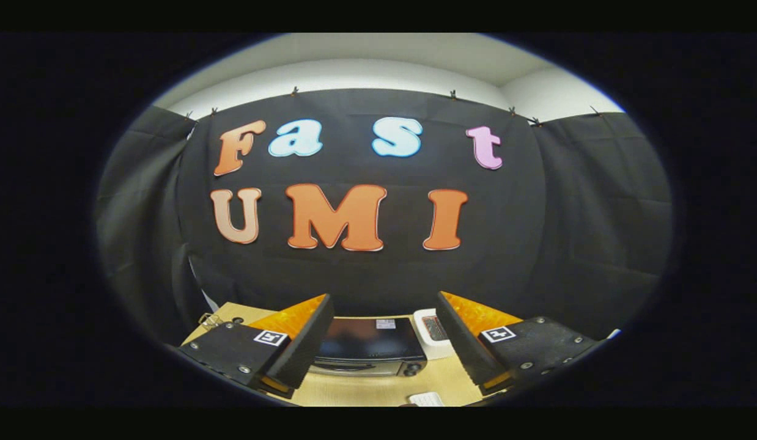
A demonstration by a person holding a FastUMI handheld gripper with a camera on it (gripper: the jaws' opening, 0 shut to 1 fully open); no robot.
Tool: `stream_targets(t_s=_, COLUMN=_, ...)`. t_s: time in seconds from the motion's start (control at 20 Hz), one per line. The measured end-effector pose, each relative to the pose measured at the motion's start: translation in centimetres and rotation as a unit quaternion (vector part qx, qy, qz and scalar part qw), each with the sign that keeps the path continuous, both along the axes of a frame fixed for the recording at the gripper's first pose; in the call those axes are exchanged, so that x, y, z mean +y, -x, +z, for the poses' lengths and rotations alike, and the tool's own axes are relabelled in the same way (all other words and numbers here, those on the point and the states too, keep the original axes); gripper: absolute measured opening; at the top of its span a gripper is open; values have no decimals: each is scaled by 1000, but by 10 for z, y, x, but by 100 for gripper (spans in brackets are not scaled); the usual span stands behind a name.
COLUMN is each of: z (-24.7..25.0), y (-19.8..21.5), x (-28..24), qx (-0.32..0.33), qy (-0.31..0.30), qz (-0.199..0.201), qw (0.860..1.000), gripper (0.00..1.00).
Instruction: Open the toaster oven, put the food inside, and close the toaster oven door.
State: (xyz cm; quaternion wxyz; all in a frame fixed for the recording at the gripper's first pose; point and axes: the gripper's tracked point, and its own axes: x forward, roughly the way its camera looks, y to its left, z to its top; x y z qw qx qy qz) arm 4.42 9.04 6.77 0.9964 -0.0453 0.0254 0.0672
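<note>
The gripper [378, 342] is held up high, above the near side of the wooden table [366, 388]. Its two fingers are spread wide apart and hold nothing. From that high spot it looks down on the table, so most things there can be seen.

The toaster oven [369, 348] sits on the table, beyond the fingers and in the gap between them. Its dark top faces up. Its front, with the shiny handle bar, faces the near side, toward the gripper. The oven is longer from left to right than from near to far. Its door looks shut, but it is small, so that is hard to be sure of.

Just to the right of the oven sits a white tray [432, 335] with something dark in it, maybe the food. A small white thing [426, 399] lies at the near edge.

A shut door fits two times: before the food goes in, or after it is in.
</note>
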Motion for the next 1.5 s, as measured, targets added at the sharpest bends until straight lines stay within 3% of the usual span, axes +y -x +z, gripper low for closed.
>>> stream_targets(t_s=0.25, z=27, y=17, x=-4, qx=-29, qy=-11, qz=5, qw=999, gripper=99)
stream_targets(t_s=0.85, z=34, y=45, x=9, qx=-41, qy=-26, qz=28, qw=998, gripper=99)
stream_targets(t_s=1.5, z=34, y=53, x=-6, qx=-45, qy=-34, qz=14, qw=998, gripper=99)
